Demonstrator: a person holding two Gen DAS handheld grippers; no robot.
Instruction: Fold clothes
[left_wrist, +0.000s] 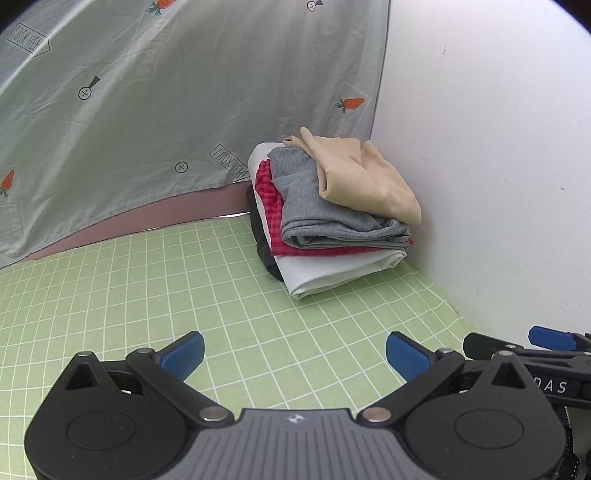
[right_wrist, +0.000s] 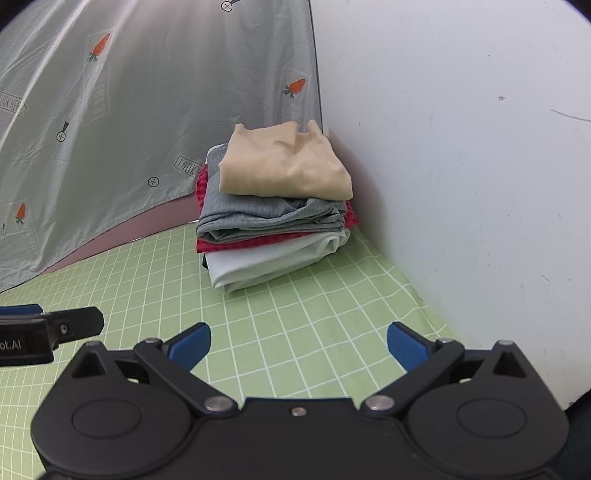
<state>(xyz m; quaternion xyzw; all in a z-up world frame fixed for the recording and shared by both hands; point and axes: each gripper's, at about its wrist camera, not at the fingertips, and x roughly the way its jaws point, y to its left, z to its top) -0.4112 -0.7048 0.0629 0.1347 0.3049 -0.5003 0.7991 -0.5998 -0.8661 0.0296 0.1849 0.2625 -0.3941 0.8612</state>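
Observation:
A stack of folded clothes (left_wrist: 332, 218) (right_wrist: 277, 210) rests in the far corner against the white wall. A beige garment (left_wrist: 362, 177) (right_wrist: 284, 164) lies on top, over a grey one (right_wrist: 266, 214), a red checked one (left_wrist: 273, 206) and a white one (right_wrist: 266, 266), with something black at the bottom. My left gripper (left_wrist: 294, 356) is open over the green grid mat, nothing between its blue pads, well short of the stack. My right gripper (right_wrist: 298, 345) is also open and empty, just to the right of the left one.
A green grid mat (left_wrist: 184, 288) (right_wrist: 288, 325) covers the table. A grey printed sheet (left_wrist: 166, 103) (right_wrist: 147, 110) hangs behind it on the left. A white wall (left_wrist: 498, 166) (right_wrist: 461, 166) closes the right side. The right gripper's finger (left_wrist: 550, 338) shows at the left view's edge.

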